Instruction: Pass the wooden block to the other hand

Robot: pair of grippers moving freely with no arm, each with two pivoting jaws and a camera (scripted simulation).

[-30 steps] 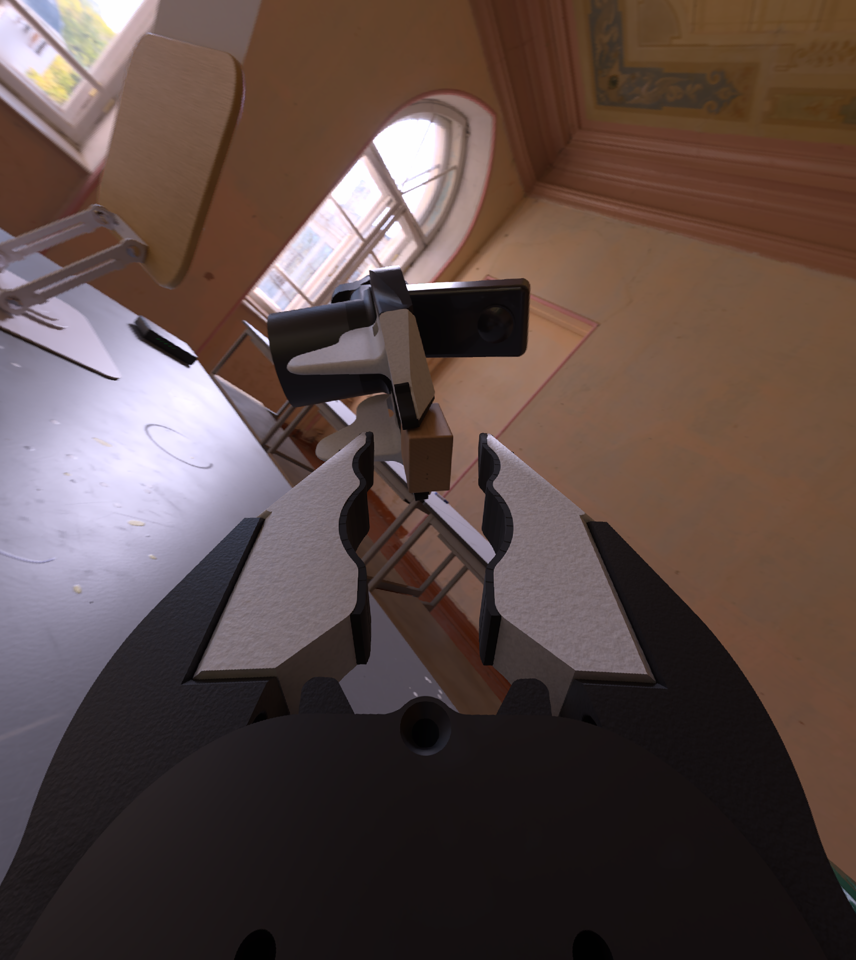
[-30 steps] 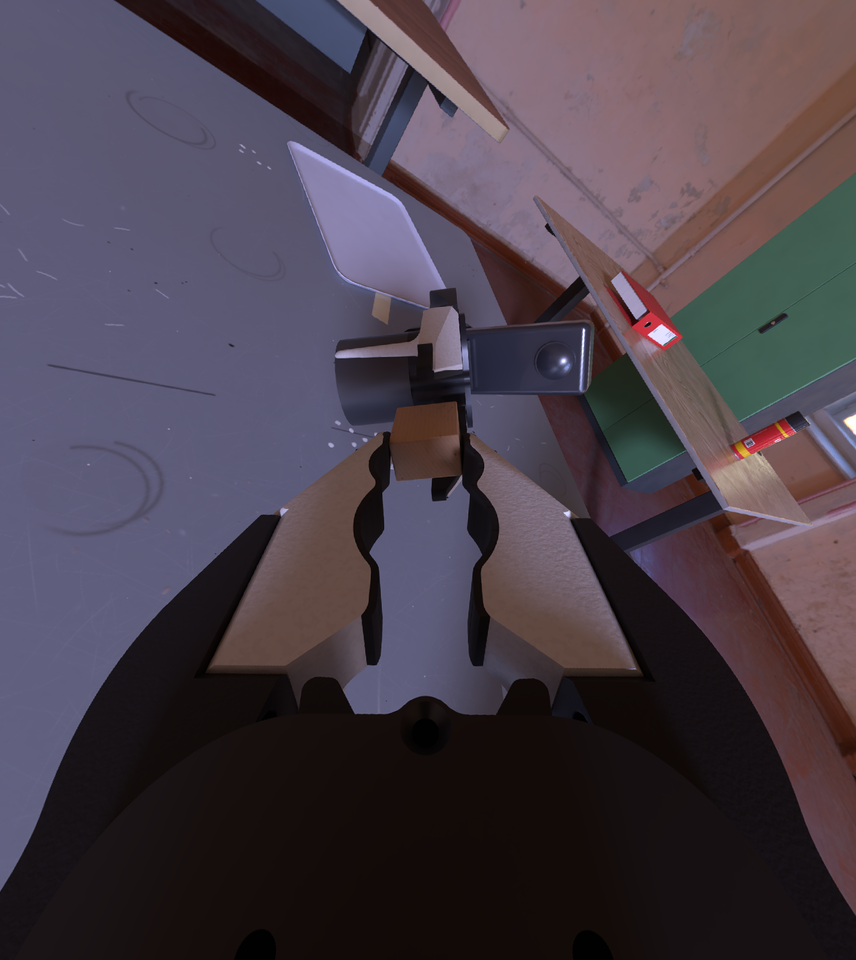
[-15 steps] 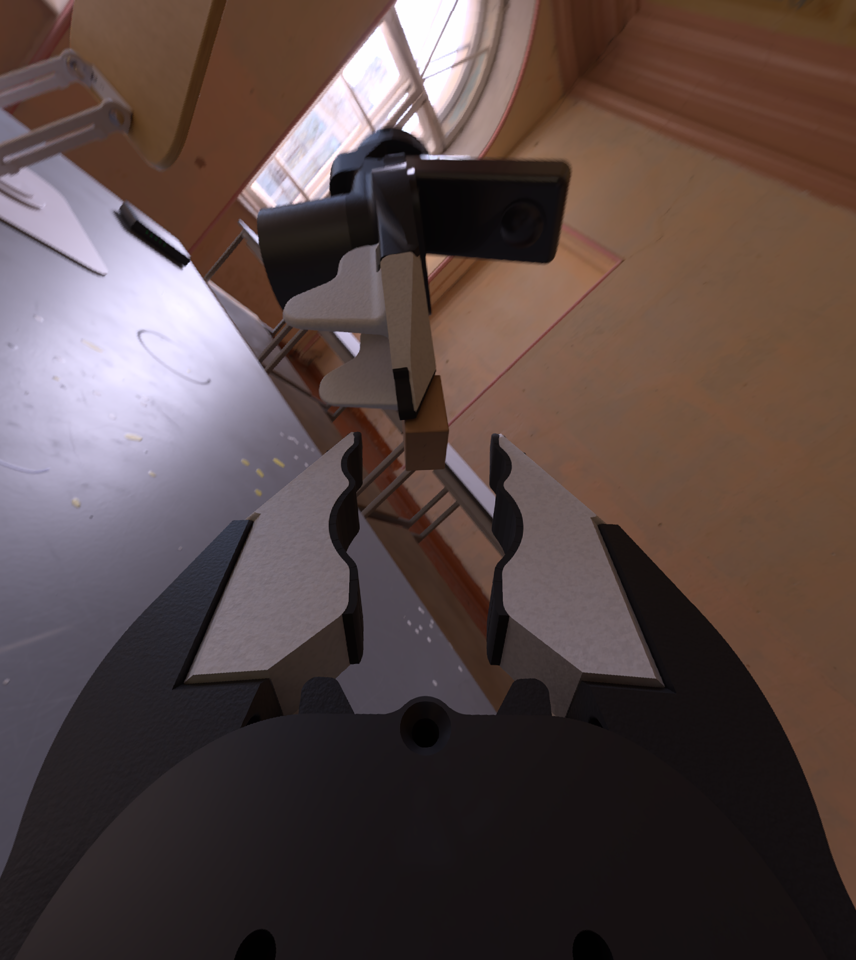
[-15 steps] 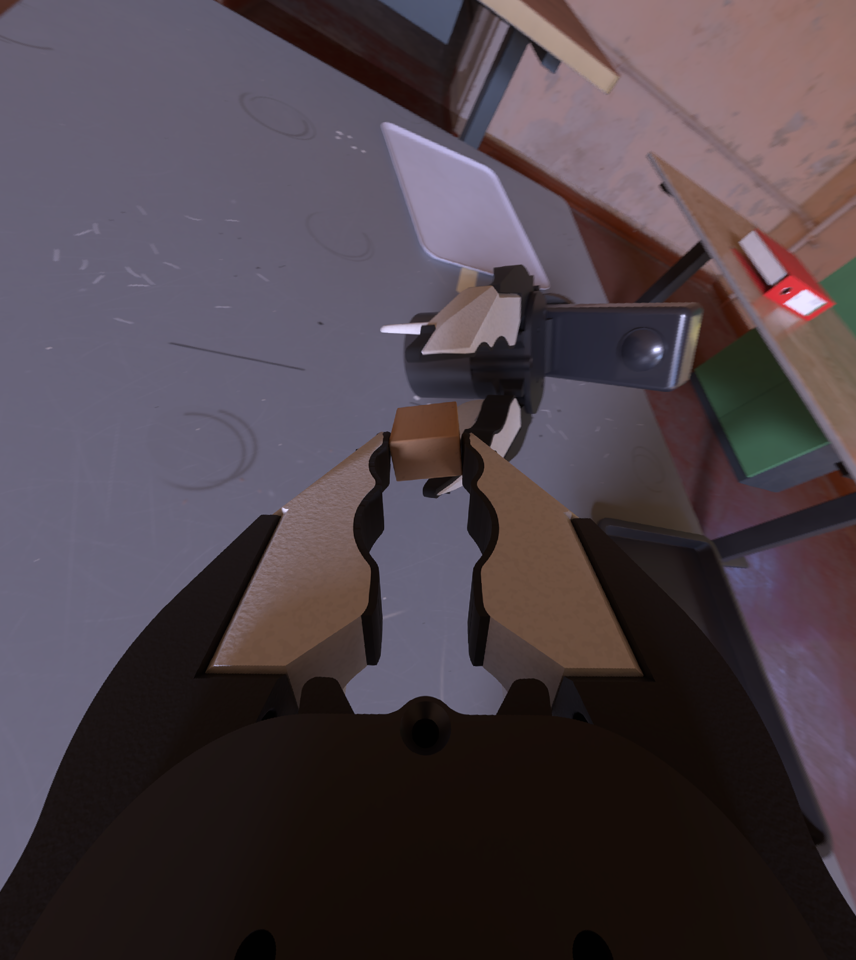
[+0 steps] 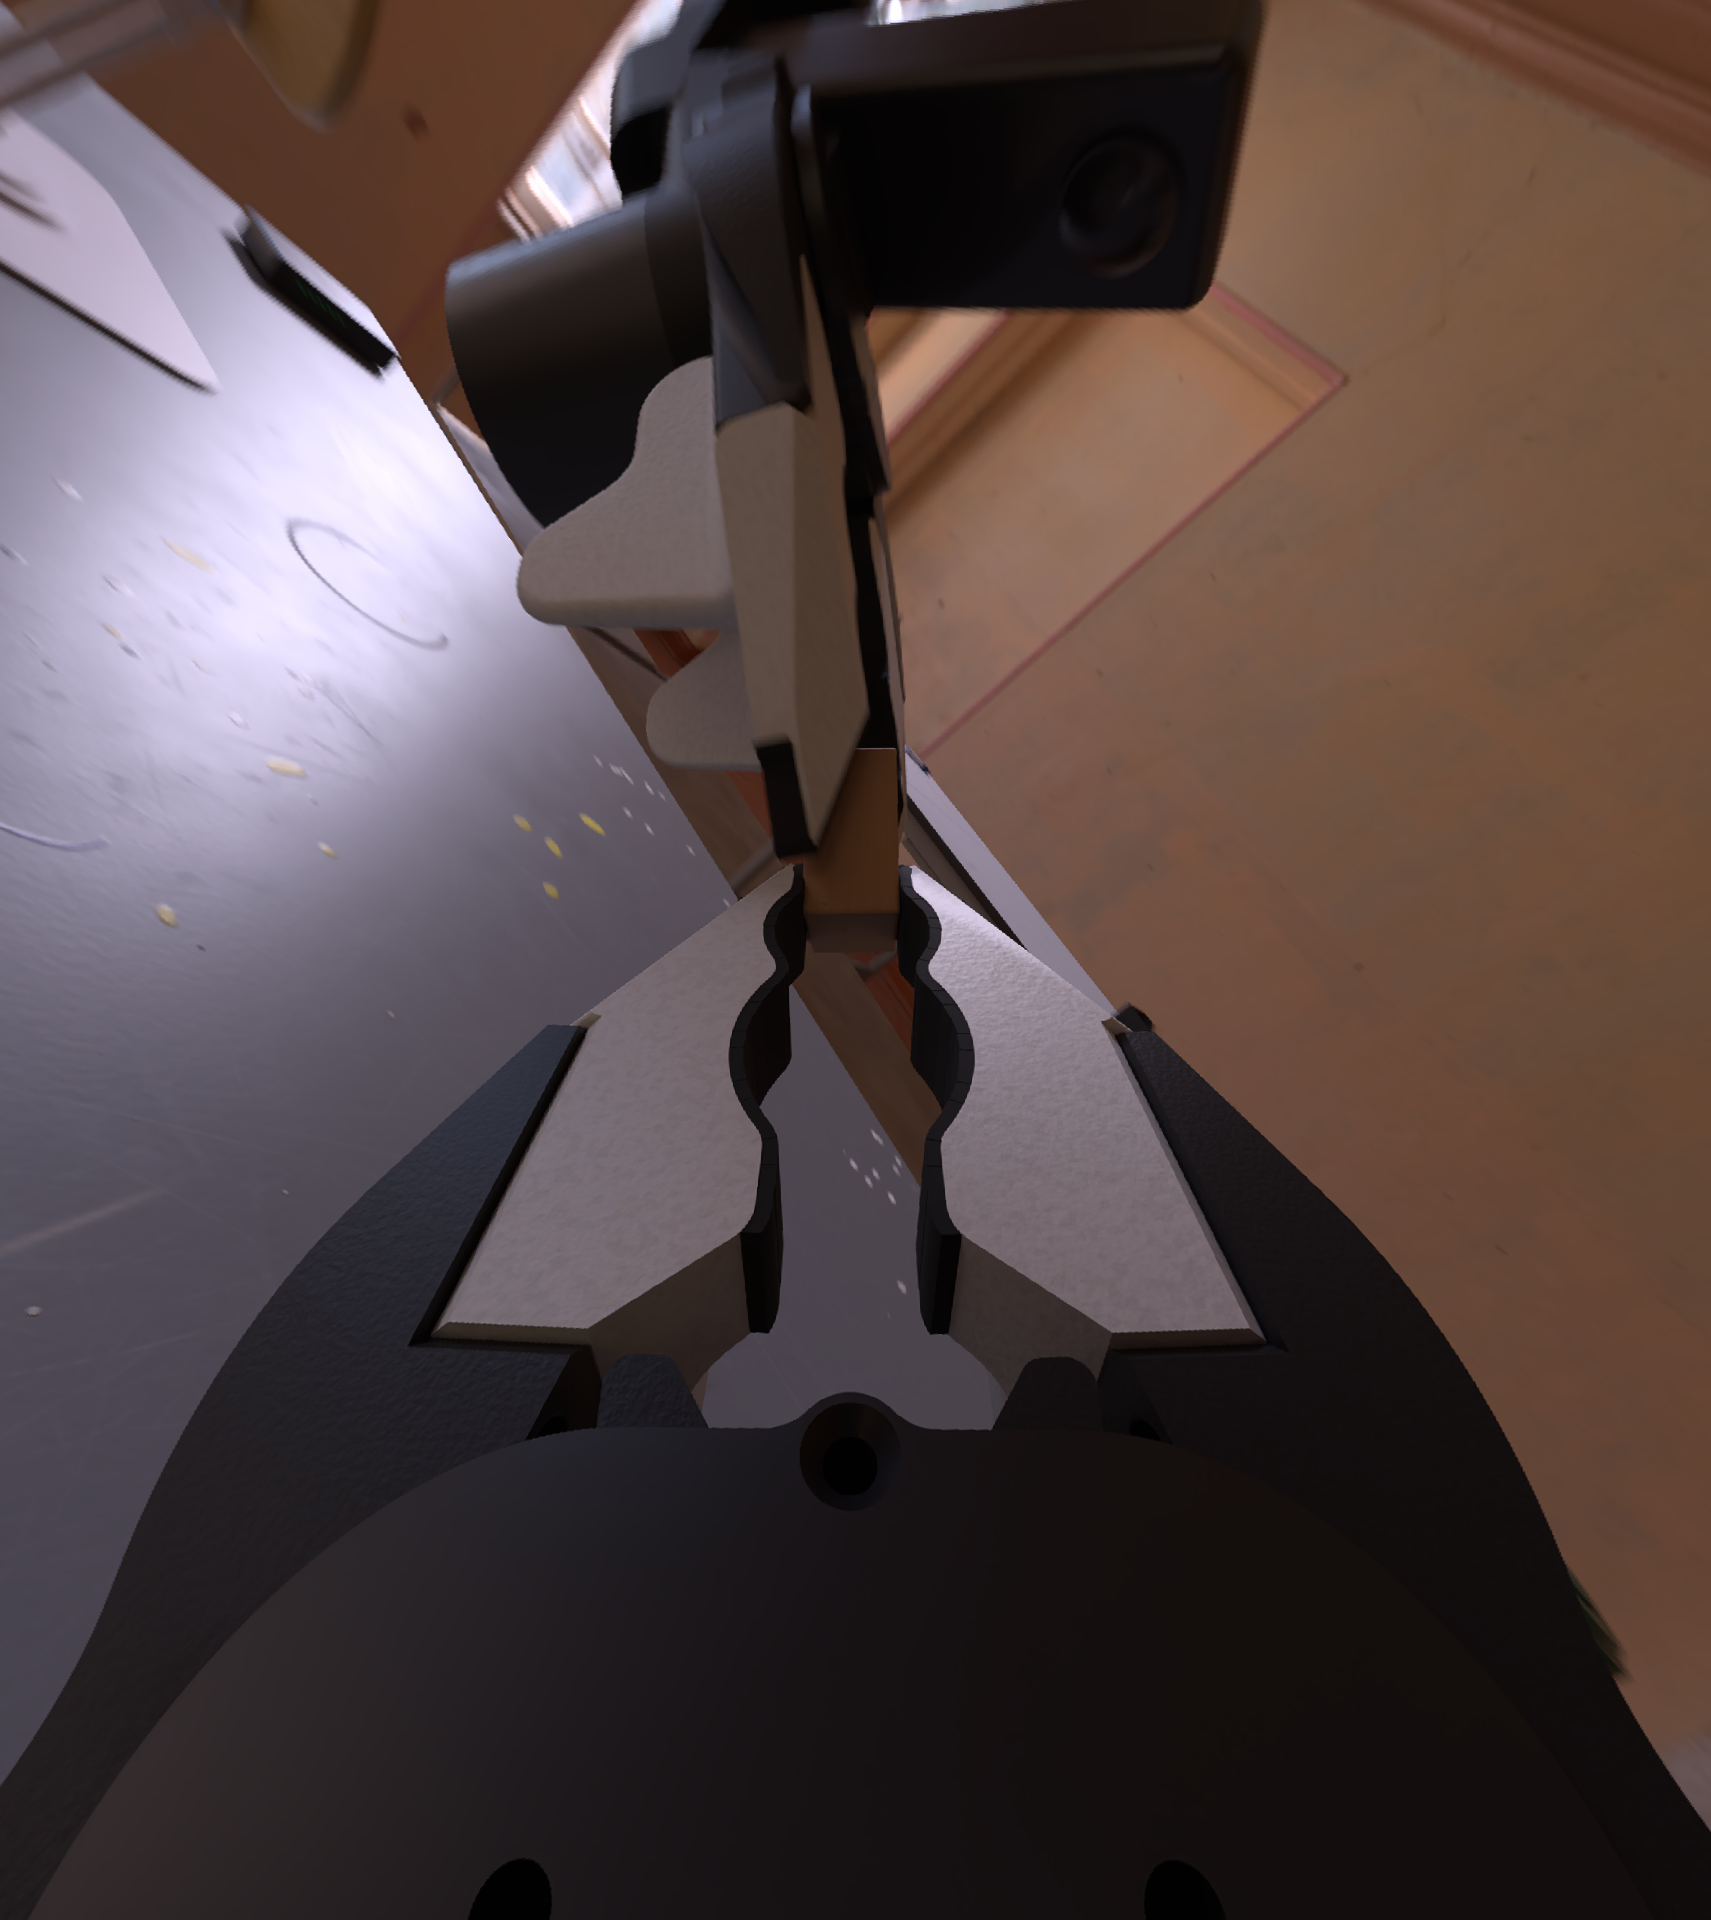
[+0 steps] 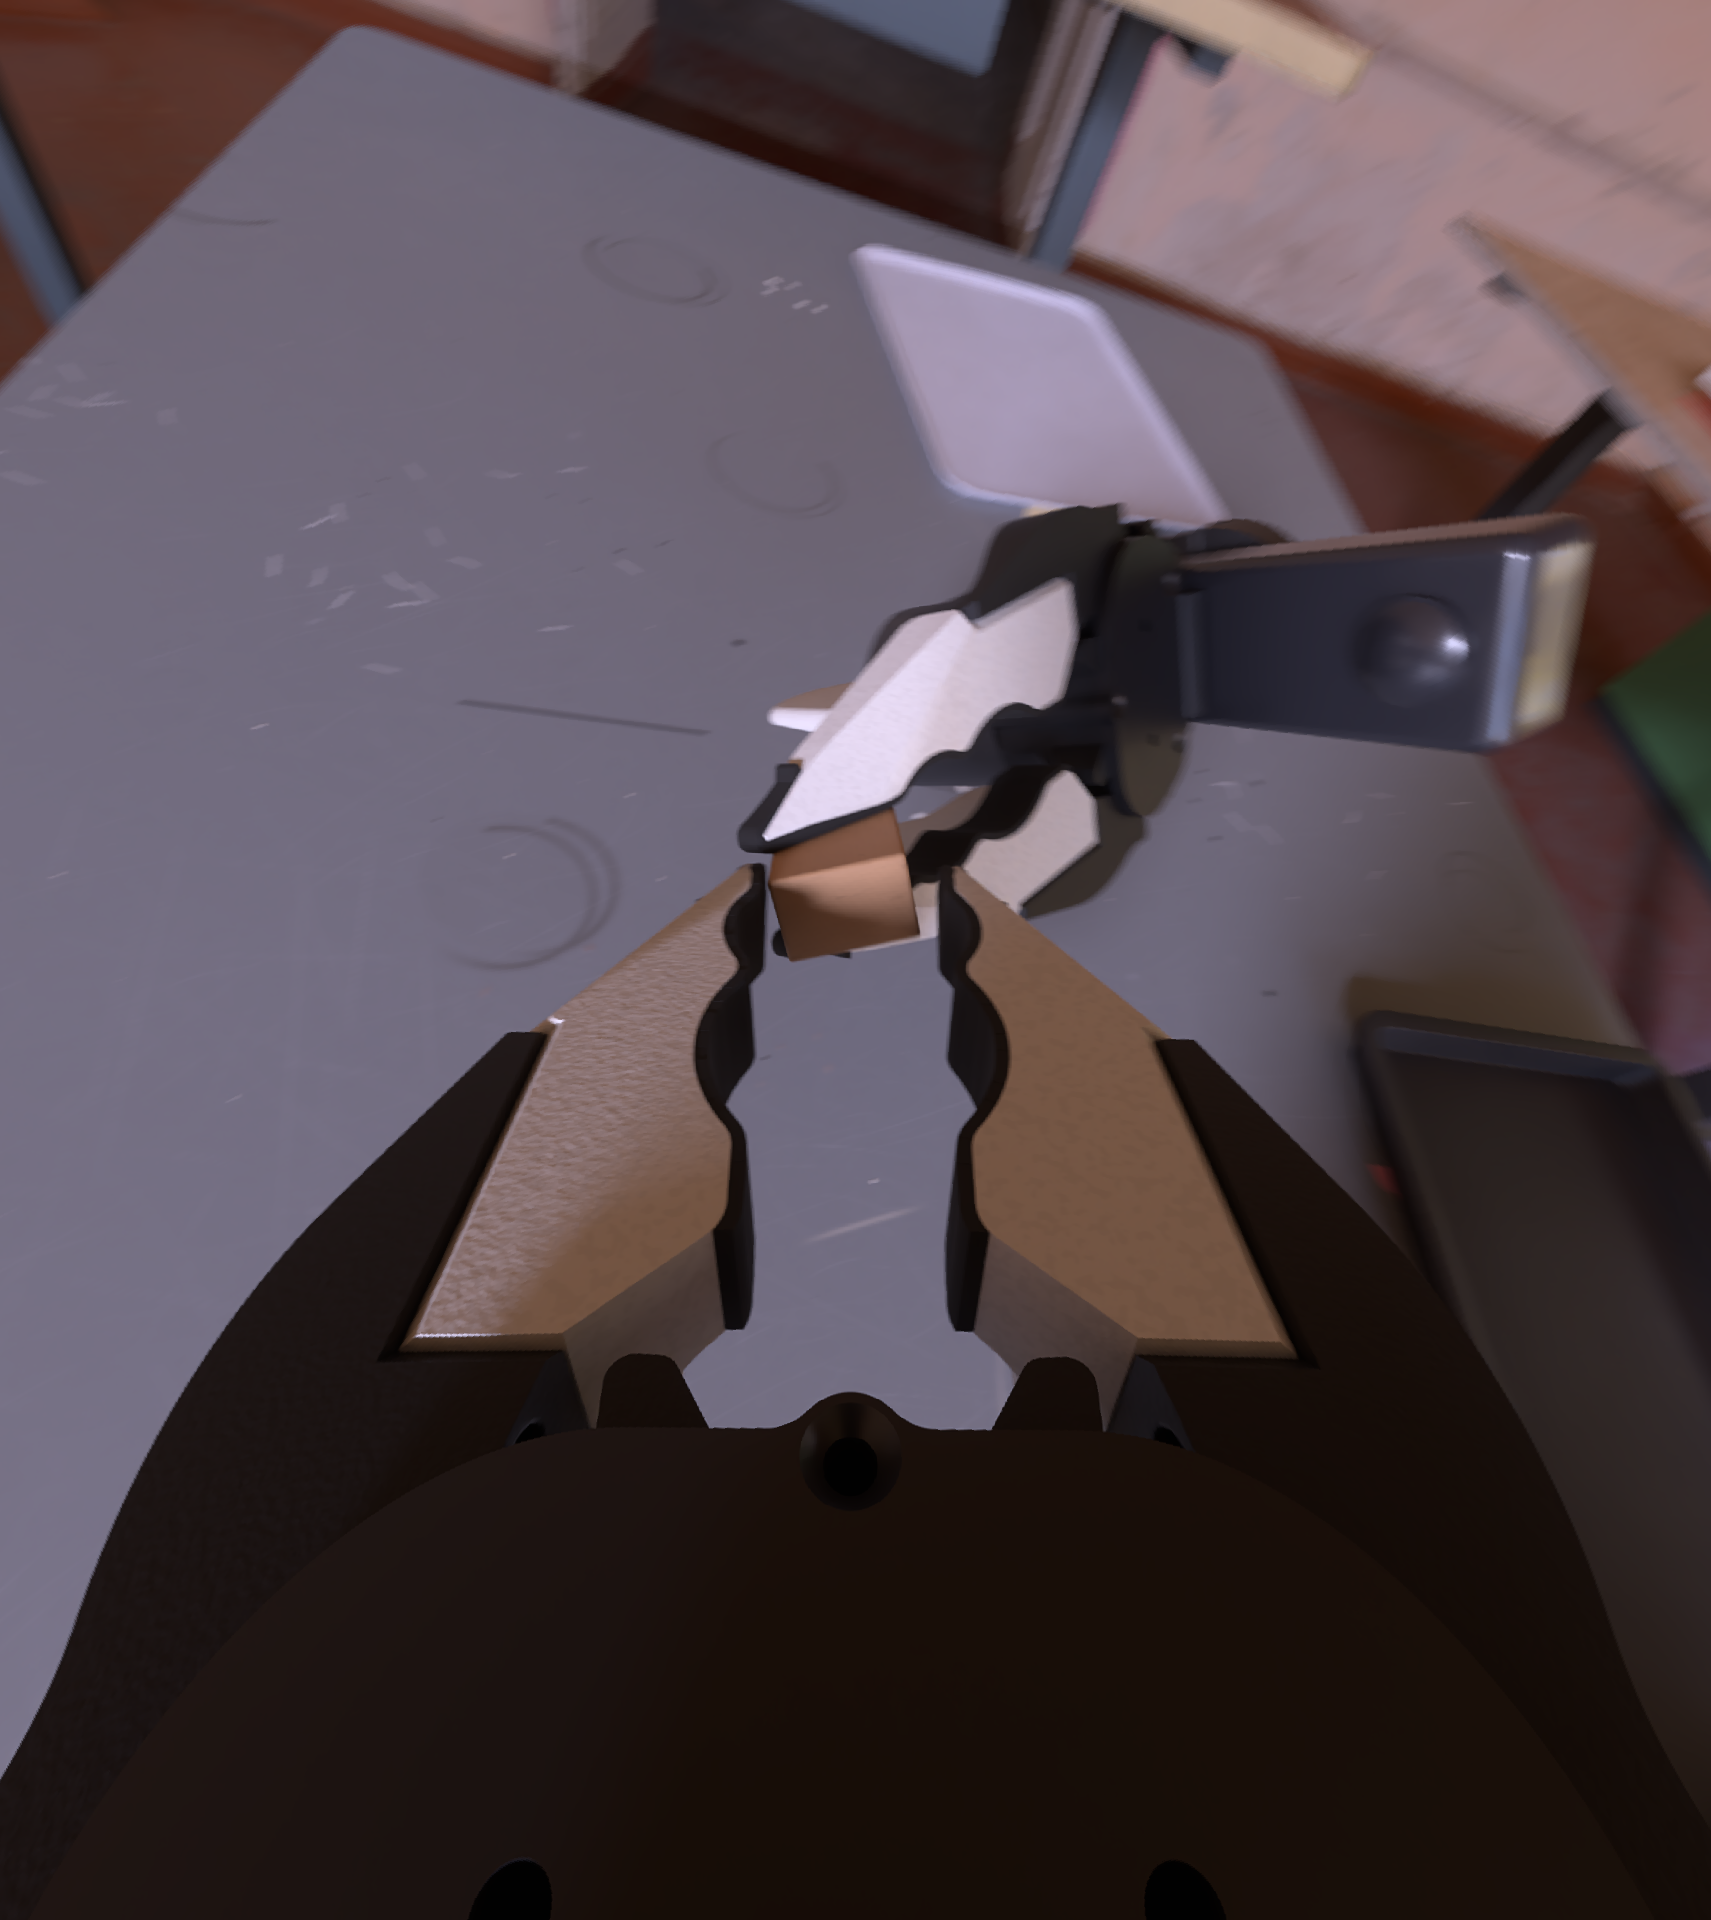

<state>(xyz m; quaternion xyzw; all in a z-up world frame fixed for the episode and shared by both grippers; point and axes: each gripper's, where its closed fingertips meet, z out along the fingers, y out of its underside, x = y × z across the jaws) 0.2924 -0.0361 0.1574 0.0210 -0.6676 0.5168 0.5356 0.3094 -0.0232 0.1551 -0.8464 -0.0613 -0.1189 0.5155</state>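
Observation:
The wooden block [image 5: 856, 842] is held in the air above the grey table [image 5: 155, 1039]. My left gripper [image 5: 849, 896] is shut on its near end; both fingertips press its sides. My right gripper [image 5: 843, 805] reaches in from above, seen edge-on, with the block's far end between its fingers. In the right wrist view the block [image 6: 846, 909] sits tilted between my right gripper's [image 6: 851, 883] open fingertips, with a small gap at each side. The left gripper [image 6: 856, 868] clamps it from above and below there.
A white flat board [image 6: 1027, 384] lies on the far part of the table [image 6: 311, 727]. A dark tray [image 6: 1516, 1143] sits at the table's right edge. In the left wrist view a small black object [image 5: 311, 301] lies near the table's edge.
My left gripper moved up to the block and shut on it. My right gripper's fingers spread slightly and let go of the block. Both views came closer together.

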